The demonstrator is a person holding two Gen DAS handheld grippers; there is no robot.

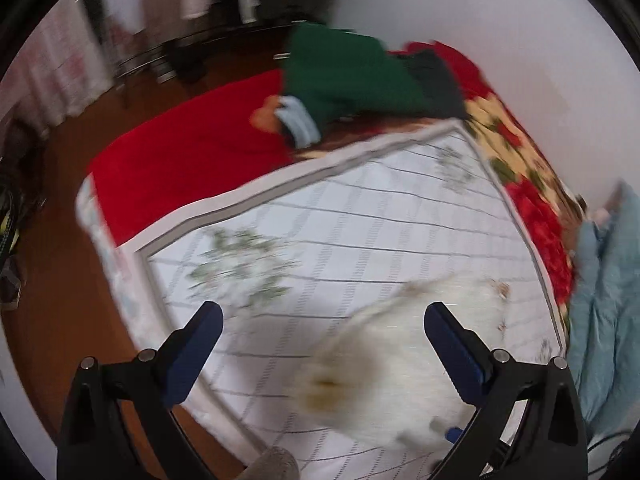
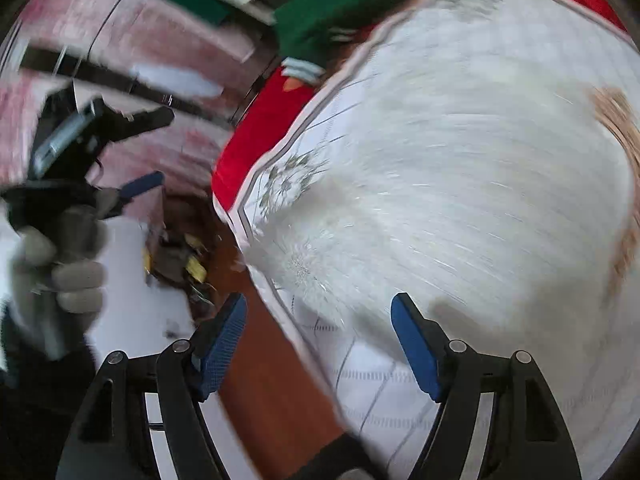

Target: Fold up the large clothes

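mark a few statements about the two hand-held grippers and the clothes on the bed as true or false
1. The left hand-held gripper is open with nothing between its fingers. True.
2. The right hand-held gripper is clamped on the white garment. False: it is open and grips nothing.
3. A green garment lies at the far end of the bed. True.
4. The white checked sheet is plain blue. False: it is white with grey lines and floral prints.
5. A red blanket lies beside the white checked sheet. True.
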